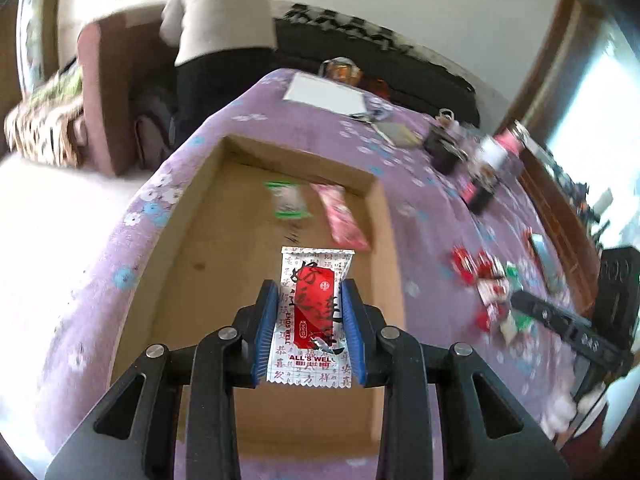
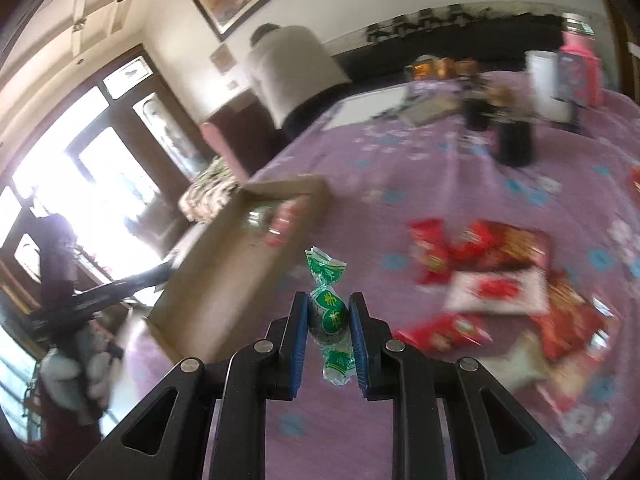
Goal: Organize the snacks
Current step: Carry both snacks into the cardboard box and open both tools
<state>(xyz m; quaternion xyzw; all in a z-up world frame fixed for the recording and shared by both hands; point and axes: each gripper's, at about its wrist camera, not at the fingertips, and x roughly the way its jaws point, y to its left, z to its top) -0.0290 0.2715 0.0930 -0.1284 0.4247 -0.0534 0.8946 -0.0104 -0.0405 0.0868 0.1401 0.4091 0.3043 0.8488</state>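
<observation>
My left gripper (image 1: 309,292) is shut on a white and red snack packet (image 1: 314,316) printed with "ALL'S WELL", held above the open cardboard box (image 1: 380,216). Inside the box lie a green packet (image 1: 289,200) and a pink packet (image 1: 343,216). My right gripper (image 2: 329,307) is shut on a green twist-wrapped candy (image 2: 329,312), held over the purple flowered tablecloth (image 2: 420,168) just right of the cardboard box (image 2: 224,272). A heap of red and white snack packets (image 2: 492,280) lies on the cloth to the right; the same heap of snack packets (image 1: 488,284) shows in the left wrist view.
A person in a light top (image 1: 220,8) stands with their back turned beyond the table. White paper (image 1: 326,94), dark bottles (image 2: 514,136), a pink tin (image 2: 578,68) and jars crowd the far end. The other hand's black gripper (image 1: 568,328) reaches in at right.
</observation>
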